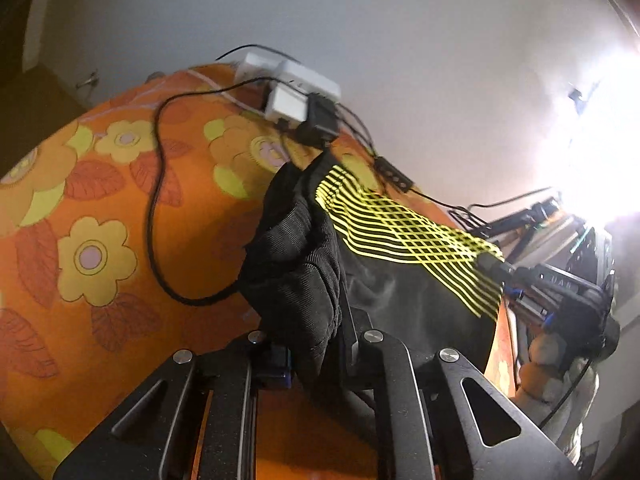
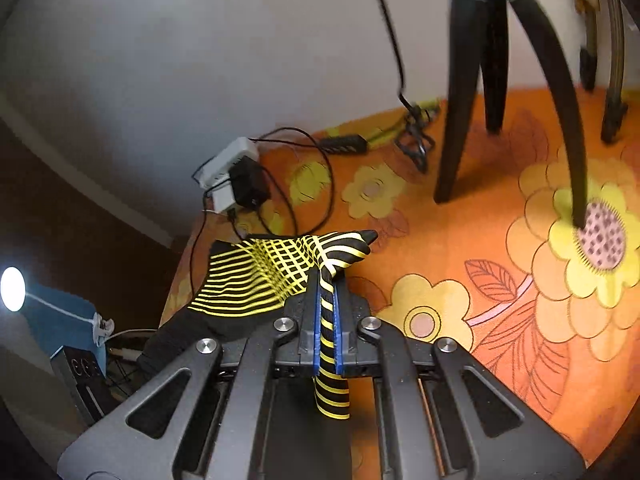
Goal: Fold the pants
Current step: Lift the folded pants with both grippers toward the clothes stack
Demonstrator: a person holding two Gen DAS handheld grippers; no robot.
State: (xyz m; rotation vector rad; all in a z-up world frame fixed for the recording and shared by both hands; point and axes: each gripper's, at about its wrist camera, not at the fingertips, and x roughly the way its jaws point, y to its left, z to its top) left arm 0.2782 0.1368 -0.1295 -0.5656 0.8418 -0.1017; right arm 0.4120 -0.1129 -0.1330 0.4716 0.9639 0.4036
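An orange flowered sheet (image 2: 460,248) covers the whole work surface, against a pale wall (image 1: 360,20). Above the sheet, held off it between the two grippers, are the pants (image 1: 416,240), black with a yellow grid and stripe panel; in the right wrist view the patterned cloth (image 2: 256,276) spreads toward the sheet's left edge and hangs down over it. A black tripod (image 2: 480,80) stands on the sheet, to the right of the pants, its legs resting on the flowers. At the sheet's wall edge, beyond the pants, sits a white power strip (image 1: 292,80) with a black adapter (image 1: 318,122) plugged in, and a black cable (image 1: 154,200) loops from it across the sheet. The left gripper (image 1: 316,344) is clenched on a bunched black fold of the pants. The right gripper (image 2: 328,320) is clenched on a striped fold that sticks out past its blue pads (image 2: 318,320) and hangs below them.
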